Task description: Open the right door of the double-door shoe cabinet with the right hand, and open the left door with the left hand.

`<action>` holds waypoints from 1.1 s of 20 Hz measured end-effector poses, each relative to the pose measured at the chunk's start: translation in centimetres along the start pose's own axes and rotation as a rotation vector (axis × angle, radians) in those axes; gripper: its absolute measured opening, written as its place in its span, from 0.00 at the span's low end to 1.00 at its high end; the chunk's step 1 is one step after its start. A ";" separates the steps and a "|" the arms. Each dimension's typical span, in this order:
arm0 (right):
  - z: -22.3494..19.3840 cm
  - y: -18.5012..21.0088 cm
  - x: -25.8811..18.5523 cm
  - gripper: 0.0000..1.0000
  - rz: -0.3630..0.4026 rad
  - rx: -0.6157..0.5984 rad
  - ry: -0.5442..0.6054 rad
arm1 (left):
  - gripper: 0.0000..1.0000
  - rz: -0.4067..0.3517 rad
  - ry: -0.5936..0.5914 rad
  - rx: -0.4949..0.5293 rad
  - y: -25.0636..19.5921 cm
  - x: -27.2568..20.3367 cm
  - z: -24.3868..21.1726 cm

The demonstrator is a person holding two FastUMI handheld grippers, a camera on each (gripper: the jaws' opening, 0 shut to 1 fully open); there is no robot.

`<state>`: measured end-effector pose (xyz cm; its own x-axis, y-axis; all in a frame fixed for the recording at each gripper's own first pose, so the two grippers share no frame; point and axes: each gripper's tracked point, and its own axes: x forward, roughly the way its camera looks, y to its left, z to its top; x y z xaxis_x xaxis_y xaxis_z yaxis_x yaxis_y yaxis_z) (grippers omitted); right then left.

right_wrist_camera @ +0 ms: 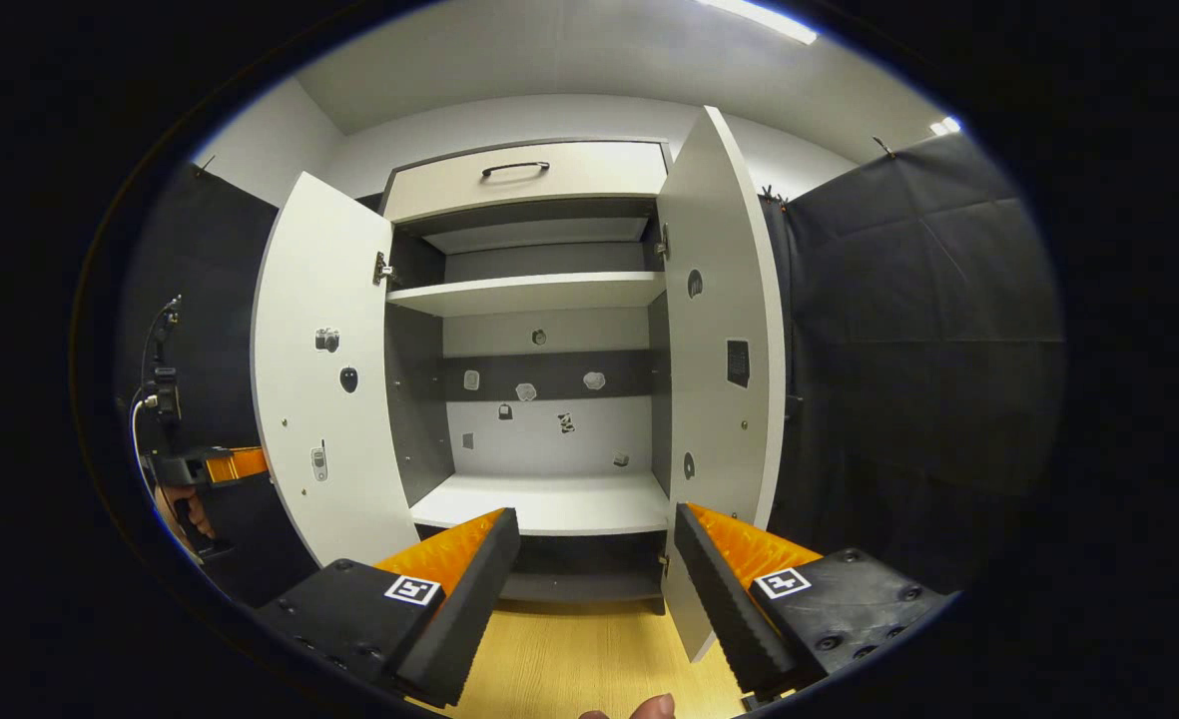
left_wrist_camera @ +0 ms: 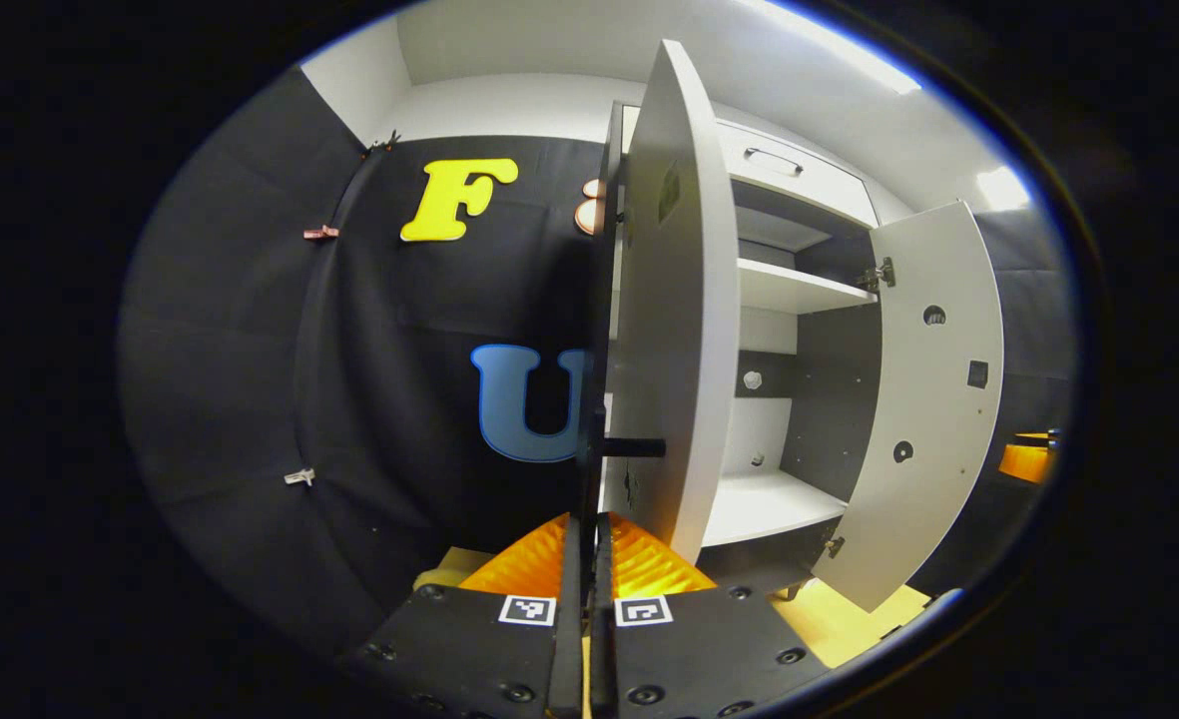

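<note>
both doors of the shoe cabinet [right_wrist_camera: 539, 330] stand swung wide. the left tool [left_wrist_camera: 589, 539] is clamped on the left door's [left_wrist_camera: 674, 300] handle [left_wrist_camera: 634, 447], the grip that pulls it; the right tool [right_wrist_camera: 594, 569] is apart, off the right door [right_wrist_camera: 724, 340], seemingly finished.

Matt white cabinet doors [right_wrist_camera: 324, 369]; pale wood-grain floor [right_wrist_camera: 569, 659]; ribbed orange-black tongs [right_wrist_camera: 589, 579].

The shoe cabinet [right_wrist_camera: 534, 399] has 2 doors, the left door [right_wrist_camera: 324, 369] and the right door [right_wrist_camera: 724, 330], both swung open, plus 1 drawer [right_wrist_camera: 529, 178] with 1 handle across the top. Inside I count 2 white shelves, an upper shelf [right_wrist_camera: 524, 293] and a lower shelf [right_wrist_camera: 544, 502]. About 8 small stickers dot the back panel, though they're too tiny to be sure.
</note>
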<state>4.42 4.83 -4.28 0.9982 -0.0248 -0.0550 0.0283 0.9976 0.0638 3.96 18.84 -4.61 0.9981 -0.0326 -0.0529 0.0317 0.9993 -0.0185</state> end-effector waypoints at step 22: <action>0.9 0.2 -0.1 0.98 0.007 -0.005 -0.016 | 0.95 -0.012 -0.016 0.046 -10.7 -8.1 -0.1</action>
<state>4.40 4.96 -3.35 0.9991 -0.0187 -0.0388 0.0210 0.9980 0.0593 -4.47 8.40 -4.06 0.9983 -0.0450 -0.0366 0.0460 0.9986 0.0270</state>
